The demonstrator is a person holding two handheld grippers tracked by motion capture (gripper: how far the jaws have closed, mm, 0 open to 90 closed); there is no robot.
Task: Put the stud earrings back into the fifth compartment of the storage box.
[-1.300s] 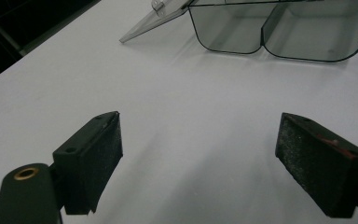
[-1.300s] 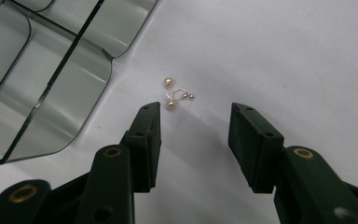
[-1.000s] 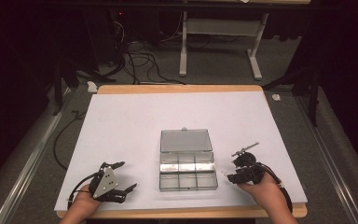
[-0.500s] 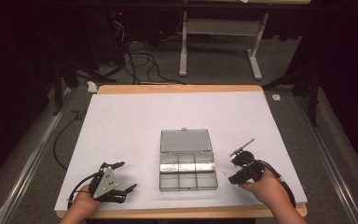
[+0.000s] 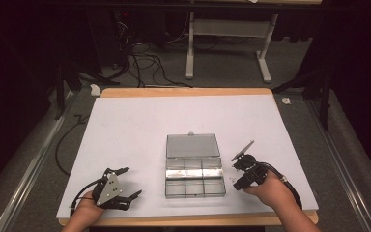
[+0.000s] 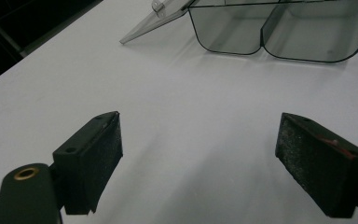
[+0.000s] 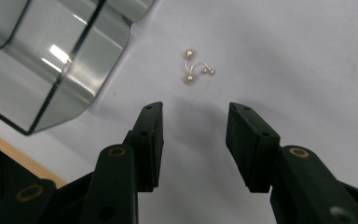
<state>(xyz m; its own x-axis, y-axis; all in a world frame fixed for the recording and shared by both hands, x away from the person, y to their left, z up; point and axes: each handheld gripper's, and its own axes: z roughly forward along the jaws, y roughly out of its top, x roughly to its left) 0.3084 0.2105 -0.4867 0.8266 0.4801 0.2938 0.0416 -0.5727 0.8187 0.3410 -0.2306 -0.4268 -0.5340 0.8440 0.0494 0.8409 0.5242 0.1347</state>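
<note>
at centre of the right gripper view, your right gripper [image 7: 193,140] hangs spread below the earrings [image 7: 195,69], lined up to pinch them for the open box [image 5: 193,166].

Compartment box [image 5: 194,177] mid-table [image 5: 135,125], lid behind; earrings [image 7: 195,70] just right of box; L gripper [image 5: 125,182] left, R gripper [image 5: 235,174] right

In the high view the small wire piece [image 5: 231,179] beside the clear box [image 5: 194,186] is too small to identify. The left gripper view's top edge crops the box [image 6: 279,32].
</note>
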